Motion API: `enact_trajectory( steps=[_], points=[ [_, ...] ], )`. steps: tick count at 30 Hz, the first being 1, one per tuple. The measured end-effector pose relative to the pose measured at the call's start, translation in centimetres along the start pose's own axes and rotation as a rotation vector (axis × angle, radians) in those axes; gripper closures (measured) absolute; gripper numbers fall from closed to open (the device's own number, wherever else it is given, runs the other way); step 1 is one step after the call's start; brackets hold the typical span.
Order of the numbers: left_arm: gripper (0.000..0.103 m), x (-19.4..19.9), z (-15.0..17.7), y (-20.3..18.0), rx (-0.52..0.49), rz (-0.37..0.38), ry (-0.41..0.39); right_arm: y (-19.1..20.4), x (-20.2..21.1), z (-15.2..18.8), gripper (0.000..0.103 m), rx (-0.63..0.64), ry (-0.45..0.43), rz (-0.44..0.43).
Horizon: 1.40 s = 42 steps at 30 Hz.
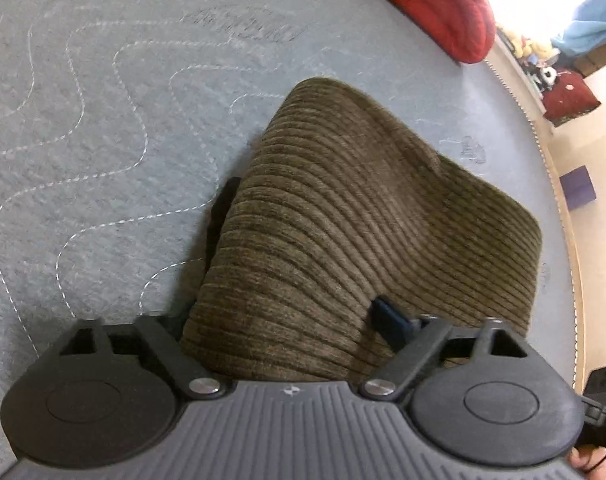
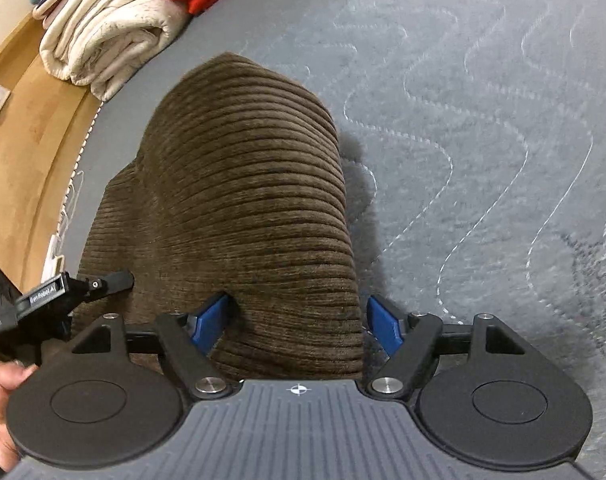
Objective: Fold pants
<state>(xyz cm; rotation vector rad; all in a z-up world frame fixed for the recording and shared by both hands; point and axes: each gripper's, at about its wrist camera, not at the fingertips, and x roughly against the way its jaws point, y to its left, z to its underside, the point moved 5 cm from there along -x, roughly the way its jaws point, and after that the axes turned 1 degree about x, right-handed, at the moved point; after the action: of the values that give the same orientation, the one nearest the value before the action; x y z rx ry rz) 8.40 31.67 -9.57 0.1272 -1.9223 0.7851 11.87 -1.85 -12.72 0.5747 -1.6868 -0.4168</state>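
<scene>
The pants are brown ribbed corduroy, folded into a thick bundle on a grey quilted mattress. In the left wrist view my left gripper has its jaws wide apart around the near end of the bundle; the right blue pad touches the cloth and the left finger is hidden under it. In the right wrist view the pants fill the middle. My right gripper straddles their near end with blue pads apart, cloth between them. The left gripper's body shows at the left edge.
A red blanket lies at the far edge of the mattress. Folded cream cloth sits at the far left in the right wrist view, beside a wooden bed frame. The floor holds a purple box and toys.
</scene>
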Motion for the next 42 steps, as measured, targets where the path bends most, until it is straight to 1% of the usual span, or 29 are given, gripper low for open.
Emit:
enact_trajectory(
  steps=[2, 3, 4, 6, 7, 9, 11, 13, 17, 19, 21, 22, 23, 24, 25, 26, 27, 28, 29, 31, 32, 33, 34, 35, 36, 37, 38, 40, 42],
  points=[
    [0.03, -0.4, 0.3, -0.8, -0.033, -0.013, -0.014, 0.0, -0.2, 0.0, 0.051, 0.001, -0.002, -0.025],
    [0.034, -0.5, 0.4, -1.4, -0.043, -0.022, -0.02, 0.2, -0.1, 0.0, 0.054, 0.015, -0.013, -0.027],
    [0.036, -0.3, 0.4, -1.8, -0.046, -0.028, -0.027, 0.4, 0.0, 0.0, 0.063, 0.032, -0.024, -0.029],
    [0.047, 0.4, 0.4, -2.7, -0.038, -0.022, -0.045, 0.9, 1.0, -0.1, 0.068, 0.057, -0.067, -0.04],
    [0.049, 0.6, 0.5, -3.2, -0.036, -0.006, -0.051, 1.2, 1.9, -0.4, 0.069, 0.061, -0.098, -0.055],
    [0.056, 0.7, 0.7, -5.2, -0.031, 0.06, -0.058, 1.4, 3.6, -1.1, 0.07, 0.072, -0.154, -0.078],
    [0.057, 0.2, 0.8, -7.8, -0.047, 0.123, -0.063, 0.9, 6.3, -2.2, 0.07, 0.082, -0.22, -0.073],
    [0.057, -0.5, 1.0, -11.4, -0.084, 0.185, -0.079, -0.5, 9.2, -3.2, 0.07, 0.093, -0.292, -0.058],
    [0.057, -2.4, 1.5, -19.5, -0.167, 0.309, -0.099, -4.5, 15.3, -4.8, 0.07, 0.168, -0.435, 0.031],
    [0.057, -3.6, 2.1, -22.9, -0.214, 0.368, -0.093, -7.4, 18.1, -5.5, 0.07, 0.155, -0.499, 0.071],
    [0.05, -5.3, 3.1, -24.8, -0.234, 0.383, -0.071, -10.3, 20.2, -6.1, 0.067, 0.149, -0.551, 0.136],
    [0.05, -6.4, 3.4, -25.1, -0.226, 0.339, -0.057, -11.8, 20.4, -6.2, 0.061, 0.142, -0.562, 0.176],
    [0.054, -7.5, 3.7, -25.1, -0.222, 0.244, -0.044, -13.7, 20.4, -6.4, 0.058, 0.119, -0.562, 0.24],
    [0.055, -7.9, 3.9, -25.2, -0.24, 0.147, -0.051, -15.3, 20.2, -6.5, 0.058, 0.094, -0.554, 0.311],
    [0.055, -7.5, 4.1, -25.3, -0.259, 0.111, -0.076, -16.8, 20.0, -6.5, 0.058, 0.069, -0.551, 0.396],
    [0.057, -6.6, 4.5, -25.6, -0.26, 0.137, -0.108, -18.3, 20.2, -6.4, 0.059, 0.036, -0.551, 0.476],
    [0.057, -5.5, 4.9, -26.1, -0.272, 0.168, -0.125, -19.3, 20.4, -6.1, 0.06, -0.007, -0.548, 0.504],
    [0.057, -4.6, 5.5, -26.9, -0.31, 0.191, -0.142, -19.6, 20.8, -5.8, 0.06, -0.045, -0.552, 0.479],
    [0.058, -3.7, 6.1, -27.6, -0.362, 0.204, -0.164, -19.4, 21.4, -5.5, 0.06, -0.05, -0.561, 0.425],
    [0.063, -2.8, 7.7, -28.5, -0.471, 0.224, -0.176, -17.7, 21.8, -4.8, 0.06, 0.03, -0.557, 0.386],
    [0.065, -3.2, 8.8, -28.7, -0.522, 0.211, -0.149, -16.9, 21.6, -4.3, 0.06, 0.079, -0.54, 0.37],
    [0.069, -4.2, 9.8, -28.3, -0.559, 0.17, -0.099, -16.7, 21.2, -3.9, 0.061, 0.103, -0.506, 0.349],
    [0.071, -5.7, 10.8, -27.5, -0.593, 0.105, -0.044, -16.7, 20.2, -3.3, 0.063, 0.113, -0.445, 0.341],
    [0.073, -6.8, 11.9, -26.4, -0.615, 0.048, -0.004, -17.4, 18.6, -2.6, 0.062, 0.107, -0.346, 0.365],
    [0.072, -7.6, 12.7, -25.6, -0.619, 0.013, 0.029, -18.6, 16.7, -1.7, 0.062, 0.089, -0.235, 0.41],
    [0.072, -7.3, 13.2, -25.2, -0.613, 0.014, 0.015, -19.2, 15.9, -1.1, 0.062, 0.072, -0.205, 0.406],
    [0.072, -6.8, 13.5, -25.3, -0.614, 0.013, 0.004, -19.5, 15.7, -0.8, 0.062, 0.051, -0.199, 0.402],
    [0.072, -5.6, 14.1, -25.0, -0.619, 0.008, -0.002, -18.7, 16.1, -1.0, 0.062, 0.077, -0.207, 0.431],
    [0.072, -4.4, 14.5, -25.1, -0.622, 0.008, -0.013, -18.5, 16.6, -0.1, 0.062, 0.099, -0.209, 0.456]
  ],
)
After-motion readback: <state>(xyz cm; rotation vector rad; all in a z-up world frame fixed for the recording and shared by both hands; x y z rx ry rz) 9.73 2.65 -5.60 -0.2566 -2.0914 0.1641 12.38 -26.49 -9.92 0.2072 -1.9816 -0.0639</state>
